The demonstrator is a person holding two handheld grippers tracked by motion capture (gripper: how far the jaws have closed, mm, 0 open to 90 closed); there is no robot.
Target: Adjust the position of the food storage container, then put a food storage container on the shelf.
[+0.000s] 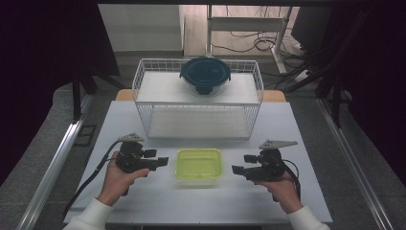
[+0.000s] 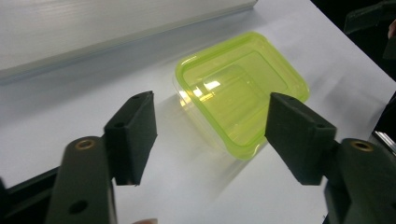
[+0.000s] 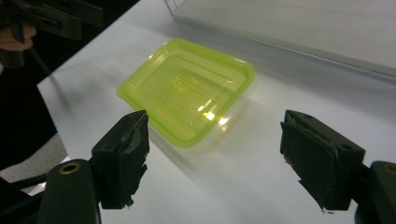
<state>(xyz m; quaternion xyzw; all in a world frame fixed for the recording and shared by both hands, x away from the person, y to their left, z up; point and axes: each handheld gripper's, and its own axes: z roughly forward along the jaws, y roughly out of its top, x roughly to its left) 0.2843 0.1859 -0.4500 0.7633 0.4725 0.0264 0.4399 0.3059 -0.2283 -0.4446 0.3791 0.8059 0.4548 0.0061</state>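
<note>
The left gripper (image 1: 163, 161) sat on the left with its jaws wide apart and nothing between them. In the middle, the yellow-green box (image 1: 199, 164) lay on the white table (image 1: 306, 143), near the front of the wire rack (image 1: 143, 103). The right gripper (image 1: 236, 169) was just as wide and empty. It looked like both were about to reach for the box. Next, each would need to move in toward a side. No words could be read anywhere.

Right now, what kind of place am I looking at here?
Probably a lab or recording setup, not a kitchen: a white table framed by metal rails and dark curtains, loose cables on the floor behind, and a person holding handheld grippers beside a green container.
</note>
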